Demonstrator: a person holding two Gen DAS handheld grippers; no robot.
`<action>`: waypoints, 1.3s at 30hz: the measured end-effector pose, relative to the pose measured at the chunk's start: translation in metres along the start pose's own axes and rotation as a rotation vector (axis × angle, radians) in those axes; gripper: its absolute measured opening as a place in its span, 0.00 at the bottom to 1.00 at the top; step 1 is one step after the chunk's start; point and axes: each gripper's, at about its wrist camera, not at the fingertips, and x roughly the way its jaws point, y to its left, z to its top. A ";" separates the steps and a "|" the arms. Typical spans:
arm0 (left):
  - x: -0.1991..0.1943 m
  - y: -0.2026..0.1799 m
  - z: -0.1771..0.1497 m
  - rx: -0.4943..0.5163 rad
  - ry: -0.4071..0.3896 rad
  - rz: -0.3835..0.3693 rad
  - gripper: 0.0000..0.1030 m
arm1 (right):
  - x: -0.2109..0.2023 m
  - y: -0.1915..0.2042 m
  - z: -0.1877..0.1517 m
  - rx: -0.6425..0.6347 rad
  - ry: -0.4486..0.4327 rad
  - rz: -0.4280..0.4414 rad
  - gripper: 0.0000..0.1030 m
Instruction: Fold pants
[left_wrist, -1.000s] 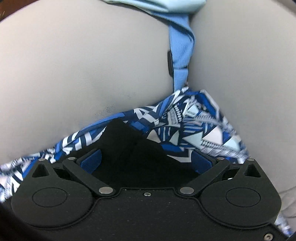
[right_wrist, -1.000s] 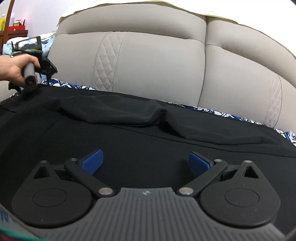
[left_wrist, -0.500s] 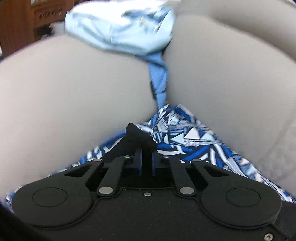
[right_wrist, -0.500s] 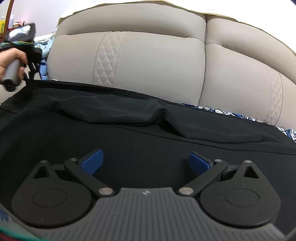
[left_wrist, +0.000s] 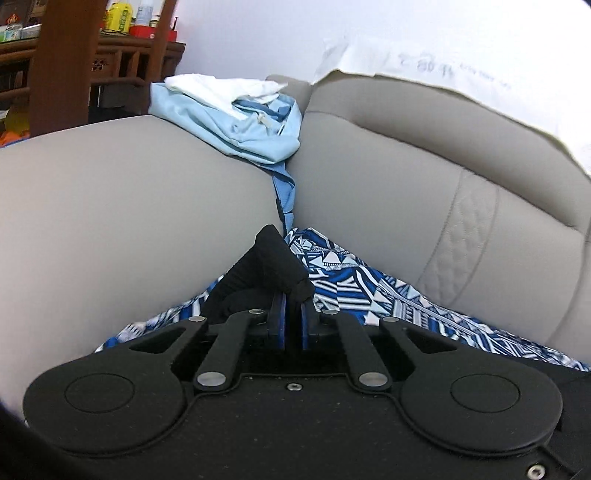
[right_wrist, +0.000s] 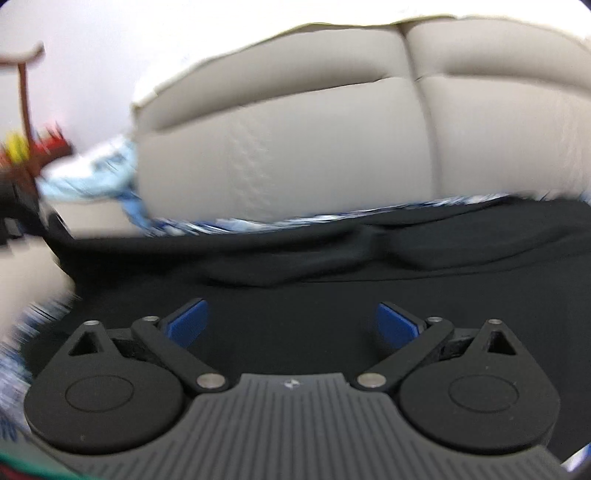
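Note:
The black pants (right_wrist: 332, 280) lie spread over a blue and white patterned cloth (left_wrist: 373, 295) on the sofa seat. My left gripper (left_wrist: 293, 321) is shut on a corner of the black pants (left_wrist: 269, 266), which bunches up above the blue pads, held above the patterned cloth near the sofa's corner. My right gripper (right_wrist: 291, 325) is open and empty, low over the middle of the pants. A raised fold of the pants (right_wrist: 424, 251) runs across ahead of it. The right wrist view is blurred by motion.
The grey sofa backrest (right_wrist: 295, 140) rises behind the pants and the armrest (left_wrist: 110, 206) stands at the left. Light blue and white clothes (left_wrist: 236, 118) lie piled on the armrest. Wooden furniture (left_wrist: 66, 66) with bottles stands beyond.
My left gripper closed on the pants corner and lifted it, tilting upward. My right gripper stayed open and has swung quickly, so its view now blurs and shifts.

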 end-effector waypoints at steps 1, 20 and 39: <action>-0.009 0.005 -0.004 -0.010 -0.003 -0.009 0.07 | 0.002 0.005 0.001 0.038 0.012 0.048 0.91; -0.028 0.080 -0.064 -0.127 0.074 -0.054 0.05 | 0.118 0.030 0.029 0.355 -0.048 -0.191 0.75; -0.017 0.096 -0.076 -0.125 0.114 0.000 0.05 | 0.025 -0.040 0.028 0.163 -0.142 -0.419 0.07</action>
